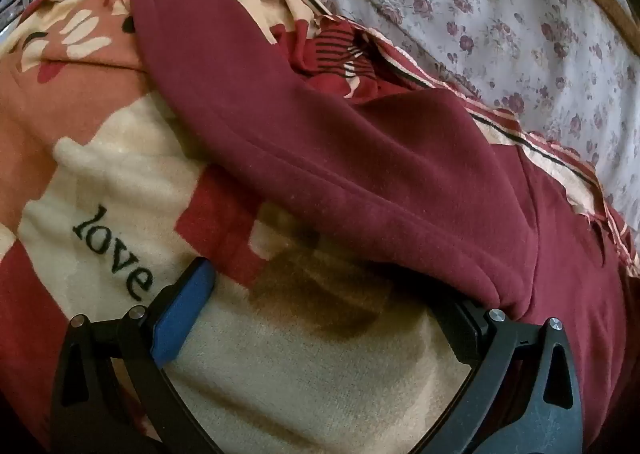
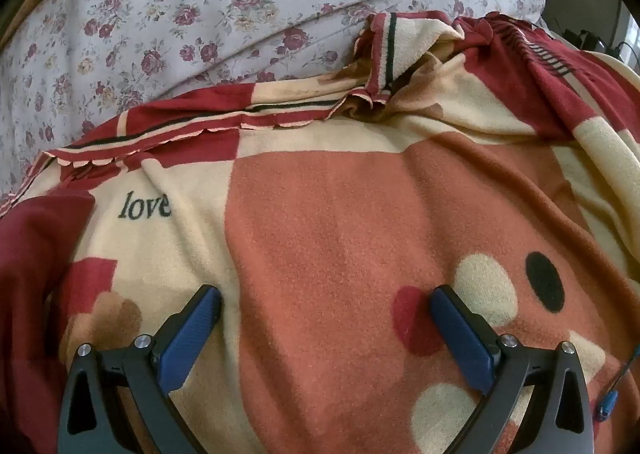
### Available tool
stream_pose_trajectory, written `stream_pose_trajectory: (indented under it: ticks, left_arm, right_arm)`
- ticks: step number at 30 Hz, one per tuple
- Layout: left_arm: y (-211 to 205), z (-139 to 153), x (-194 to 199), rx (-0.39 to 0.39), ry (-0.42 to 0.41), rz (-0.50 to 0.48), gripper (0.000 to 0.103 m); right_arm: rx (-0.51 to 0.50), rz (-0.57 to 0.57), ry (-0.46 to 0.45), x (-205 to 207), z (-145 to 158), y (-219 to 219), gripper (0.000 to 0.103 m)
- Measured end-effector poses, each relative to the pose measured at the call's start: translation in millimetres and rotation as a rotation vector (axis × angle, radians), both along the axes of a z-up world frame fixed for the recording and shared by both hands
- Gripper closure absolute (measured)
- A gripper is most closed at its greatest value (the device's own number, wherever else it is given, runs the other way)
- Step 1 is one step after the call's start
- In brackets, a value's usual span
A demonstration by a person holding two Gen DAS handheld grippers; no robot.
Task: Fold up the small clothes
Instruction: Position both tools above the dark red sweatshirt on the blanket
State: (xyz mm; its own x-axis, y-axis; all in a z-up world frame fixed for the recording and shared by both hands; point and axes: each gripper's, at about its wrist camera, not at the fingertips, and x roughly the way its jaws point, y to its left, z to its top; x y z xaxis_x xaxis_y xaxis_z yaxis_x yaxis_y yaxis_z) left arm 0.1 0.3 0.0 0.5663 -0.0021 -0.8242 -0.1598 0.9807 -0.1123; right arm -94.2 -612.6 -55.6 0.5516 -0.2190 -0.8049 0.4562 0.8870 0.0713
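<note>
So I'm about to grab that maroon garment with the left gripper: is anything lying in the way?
Nothing visible. The maroon garment lies on top of the patterned blanket, its edge draped over one finger of the open left gripper.

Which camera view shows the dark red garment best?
The left wrist view. There the dark red garment lies across the middle of the picture, on the patterned blanket. The right wrist view shows only its edge at the left border, beside the word "love".

Both grippers [image 1: 324, 294] [image 2: 326, 306]: black frames, blue pads, silver screws.
</note>
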Motion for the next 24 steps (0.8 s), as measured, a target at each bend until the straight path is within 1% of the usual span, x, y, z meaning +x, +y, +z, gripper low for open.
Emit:
stream_pose_trajectory:
  ticks: [6,24]
  left_arm:
    - [-0.4,0.1,-0.1,0.013,-0.001,0.000,0.000]
    - [0.0,3.7,1.8,0.016,0.009,-0.008,0.000]
  right_arm:
    - [0.000,0.000,0.000,0.0,0.0,0.0,0.000]
    - [0.000,0.000,0.001,0.8,0.9,1.5,0.000]
